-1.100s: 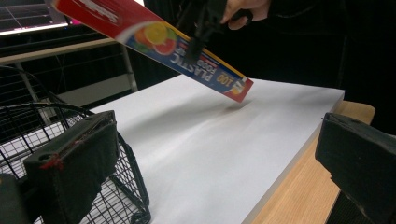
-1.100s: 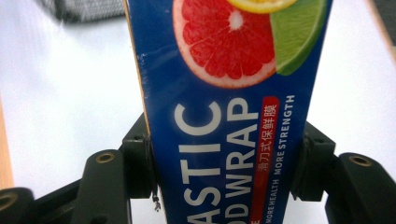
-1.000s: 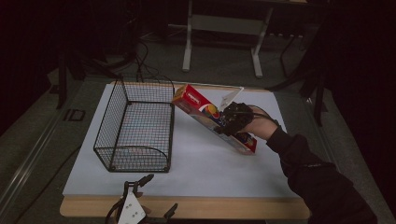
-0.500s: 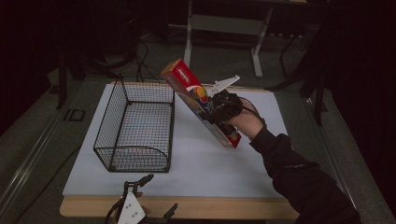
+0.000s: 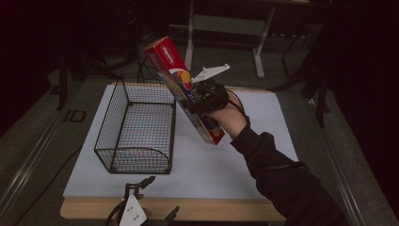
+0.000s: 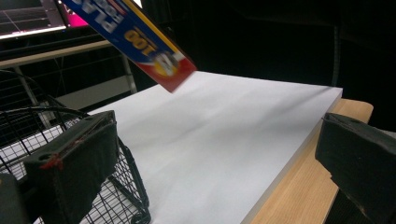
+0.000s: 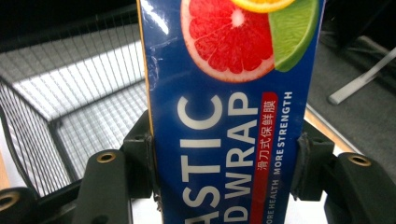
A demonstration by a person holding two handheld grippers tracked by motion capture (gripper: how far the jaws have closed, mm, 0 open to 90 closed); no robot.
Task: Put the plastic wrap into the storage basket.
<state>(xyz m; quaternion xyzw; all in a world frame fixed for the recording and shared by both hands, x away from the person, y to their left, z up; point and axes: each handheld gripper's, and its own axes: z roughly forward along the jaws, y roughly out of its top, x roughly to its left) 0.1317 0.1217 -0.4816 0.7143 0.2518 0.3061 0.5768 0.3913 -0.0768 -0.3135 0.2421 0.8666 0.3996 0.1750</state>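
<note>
Item: long red-and-blue cardboard plastic-wrap box | Hold: right hand-held gripper clamped mid-length, box tilted | Left hand-held gripper: jaws apart, empty | Risk: box pivots in the clamp or snags rim of black wire basket.

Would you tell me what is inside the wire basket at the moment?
The wire basket holds nothing; the white mat shows through its mesh. The plastic wrap box, clamped in the right gripper, hangs tilted beside it and hides part of its far corner.
</note>
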